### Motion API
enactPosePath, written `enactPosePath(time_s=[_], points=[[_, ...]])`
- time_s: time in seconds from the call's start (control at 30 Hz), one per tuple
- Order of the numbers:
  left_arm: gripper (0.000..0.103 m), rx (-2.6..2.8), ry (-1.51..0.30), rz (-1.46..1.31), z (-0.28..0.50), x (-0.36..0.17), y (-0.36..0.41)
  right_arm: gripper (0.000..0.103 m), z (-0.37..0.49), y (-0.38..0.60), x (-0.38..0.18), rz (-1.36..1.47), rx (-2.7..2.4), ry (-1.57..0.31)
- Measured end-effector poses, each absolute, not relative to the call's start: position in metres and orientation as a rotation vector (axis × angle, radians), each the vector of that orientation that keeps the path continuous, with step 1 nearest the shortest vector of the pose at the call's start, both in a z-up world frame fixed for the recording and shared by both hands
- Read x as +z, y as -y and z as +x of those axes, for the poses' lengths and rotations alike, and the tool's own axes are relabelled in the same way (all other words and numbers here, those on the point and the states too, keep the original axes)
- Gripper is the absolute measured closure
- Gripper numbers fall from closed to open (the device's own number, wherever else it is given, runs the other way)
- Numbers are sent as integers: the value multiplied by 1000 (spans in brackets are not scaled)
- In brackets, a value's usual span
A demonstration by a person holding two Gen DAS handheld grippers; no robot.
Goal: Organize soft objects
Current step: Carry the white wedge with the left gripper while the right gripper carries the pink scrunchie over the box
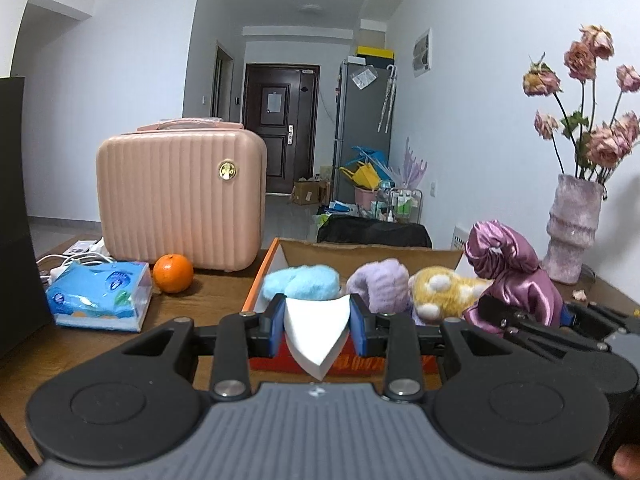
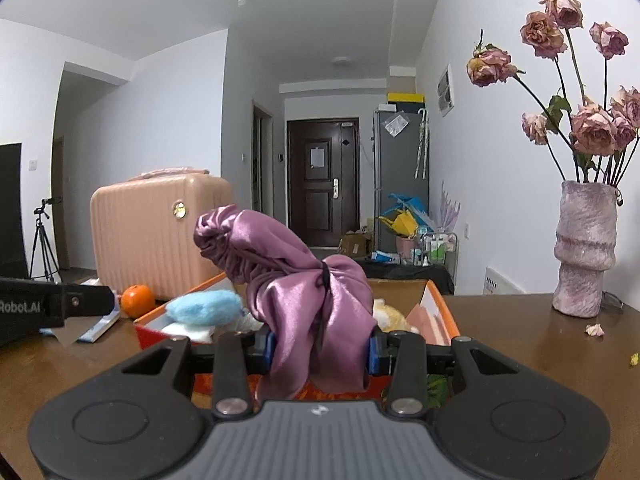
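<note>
Item, in the box: the orange-sided cardboard box [image 1: 262, 276] just ahead of the left gripper [image 1: 318, 320] already holds a blue fluffy piece [image 1: 304, 282], a lilac plush [image 1: 380, 284] and a yellow spotted plush [image 1: 444, 286], side by side.

Item, in hand, left: a folded white soft piece [image 1: 316, 330] (cloth or sponge, cannot tell which), pinched between the blue pads, low at the box's near wall.

Item, in hand, right: a purple satin cloth bundle [image 2: 308, 292], tied with a dark band, clamped in the right gripper [image 2: 320, 350] and held upright over the box's near right part.

Outstanding, by judgement: both held pieces not yet released; the task looks late-stage. No other loose soft item is visible.

Not for sorting, ahead and left: orange [image 1: 173, 273], tissue pack [image 1: 100, 294], pink case [image 1: 180, 196]. Ahead and right: vase of dried roses [image 2: 584, 252].
</note>
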State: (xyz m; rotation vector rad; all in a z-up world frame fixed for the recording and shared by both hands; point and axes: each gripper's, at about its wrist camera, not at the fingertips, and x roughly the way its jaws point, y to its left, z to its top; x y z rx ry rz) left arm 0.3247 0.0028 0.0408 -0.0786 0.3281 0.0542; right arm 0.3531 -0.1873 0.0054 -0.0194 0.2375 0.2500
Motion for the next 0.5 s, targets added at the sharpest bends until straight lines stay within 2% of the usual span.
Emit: enactPosePath(time_s=[0.5], points=[[70,65,-297,-119,381,51,6,64,403,200,14,26,195,-206]])
